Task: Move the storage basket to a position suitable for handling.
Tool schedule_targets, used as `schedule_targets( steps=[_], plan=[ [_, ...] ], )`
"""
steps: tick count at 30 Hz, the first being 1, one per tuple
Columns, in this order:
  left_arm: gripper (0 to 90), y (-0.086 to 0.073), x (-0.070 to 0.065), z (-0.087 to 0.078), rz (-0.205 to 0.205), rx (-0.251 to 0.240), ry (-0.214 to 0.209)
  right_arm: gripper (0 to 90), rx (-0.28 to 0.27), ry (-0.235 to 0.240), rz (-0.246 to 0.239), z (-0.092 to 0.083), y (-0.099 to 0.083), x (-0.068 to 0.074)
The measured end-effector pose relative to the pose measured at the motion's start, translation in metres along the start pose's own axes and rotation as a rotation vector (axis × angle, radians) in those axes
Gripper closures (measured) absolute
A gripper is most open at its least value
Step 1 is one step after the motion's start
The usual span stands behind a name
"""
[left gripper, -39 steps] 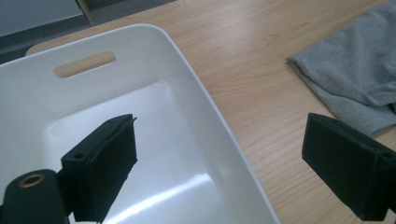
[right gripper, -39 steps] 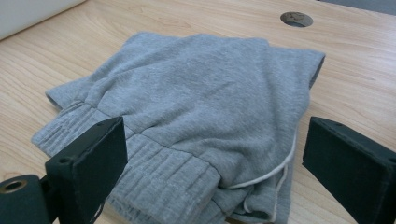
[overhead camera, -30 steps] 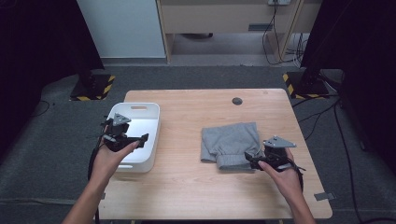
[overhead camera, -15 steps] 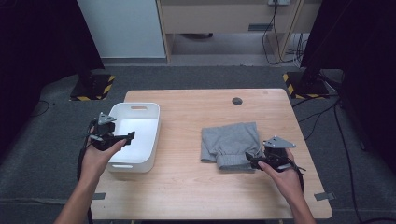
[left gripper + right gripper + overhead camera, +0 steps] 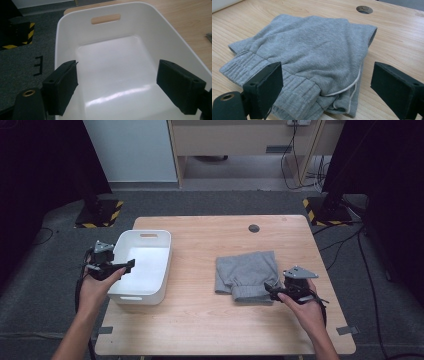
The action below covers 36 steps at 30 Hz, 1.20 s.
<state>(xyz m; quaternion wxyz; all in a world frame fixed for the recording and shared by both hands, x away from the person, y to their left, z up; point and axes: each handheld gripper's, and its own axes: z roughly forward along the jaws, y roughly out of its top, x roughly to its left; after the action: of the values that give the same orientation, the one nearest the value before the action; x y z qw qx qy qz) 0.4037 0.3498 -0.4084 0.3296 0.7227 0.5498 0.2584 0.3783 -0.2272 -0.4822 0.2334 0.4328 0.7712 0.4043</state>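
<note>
We're looking down on a wooden surface point(image 5: 200, 320). Our left tool point(image 5: 131, 264) hovers at the left rim of the white bin point(image 5: 165, 251), jaws apart, having just narrowed slightly with nothing between them. Over on the right, our right tool point(image 5: 267, 290) sits at the near right corner of the folded grey garment point(image 5: 245, 272), jaws apart. A dark round hole point(image 5: 254, 228) marks the far side.

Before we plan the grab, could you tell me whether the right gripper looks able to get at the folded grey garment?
Probably yes. The right gripper sits at the folded grey garment edge, jaws open, with the ribbed cuff right before them and nothing on the table between.
</note>
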Motion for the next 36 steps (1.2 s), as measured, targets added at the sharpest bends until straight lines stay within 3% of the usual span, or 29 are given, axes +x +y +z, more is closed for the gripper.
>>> schedule_targets(
  steps=[4,9,10,16,24,36],
  plan=[
    [17.7,-0.002,0.015,0.001,-0.022,-0.003,0.017,10.9,0.005,0.001,-0.003,0.001,0.0,0.001],
    [20.1,-0.004,0.024,0.003,-0.013,0.011,0.036,10.8,0.01,0.0,-0.01,0.002,0.0,0.001],
    [20.8,-0.006,0.031,0.004,-0.044,0.003,0.031,10.9,0.009,-0.001,-0.009,0.001,0.0,0.001],
    [24.2,-0.014,0.043,0.007,-0.068,0.015,0.048,10.9,0.007,-0.001,-0.007,0.001,0.0,0.001],
    [46.1,-0.022,0.054,0.006,-0.093,0.033,0.063,10.9,0.011,0.002,-0.005,0.002,-0.001,0.002],
    [67.5,-0.034,0.057,0.017,-0.084,0.072,0.066,10.8,0.016,0.007,-0.01,0.003,-0.001,0.002]
  ],
)
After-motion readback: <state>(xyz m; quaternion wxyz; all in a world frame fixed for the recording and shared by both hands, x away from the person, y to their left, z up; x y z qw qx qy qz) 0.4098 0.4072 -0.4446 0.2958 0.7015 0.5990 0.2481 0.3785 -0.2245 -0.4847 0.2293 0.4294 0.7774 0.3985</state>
